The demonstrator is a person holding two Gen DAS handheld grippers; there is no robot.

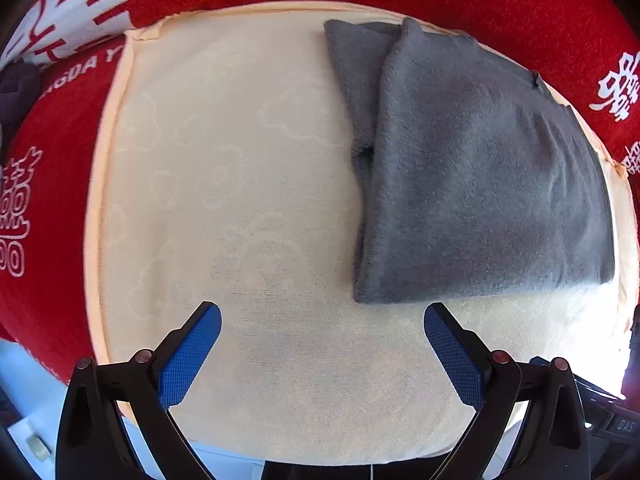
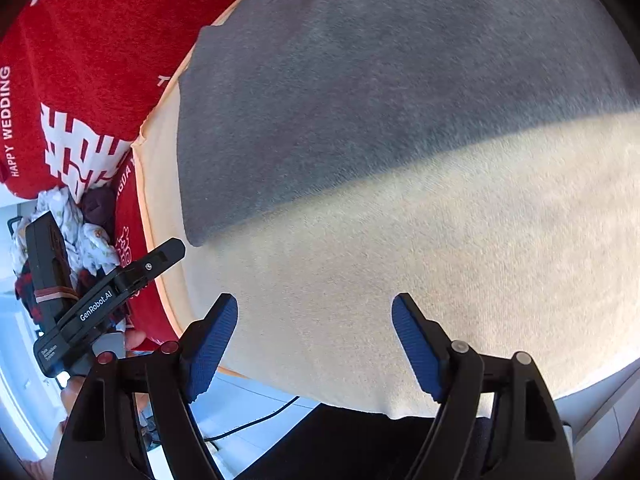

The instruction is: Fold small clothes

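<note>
Cream cushion surface [image 1: 248, 208] carried a folded grey garment [image 1: 480, 184] at two o'clock. Left tool [image 1: 322, 334] and right tool [image 2: 314, 332] both hung spread wide, gripping nothing.

Fuzzy matt grey garment [image 1: 472, 168], woven cream cushion [image 1: 240, 200], textured blue tong pads [image 1: 188, 356].
</note>
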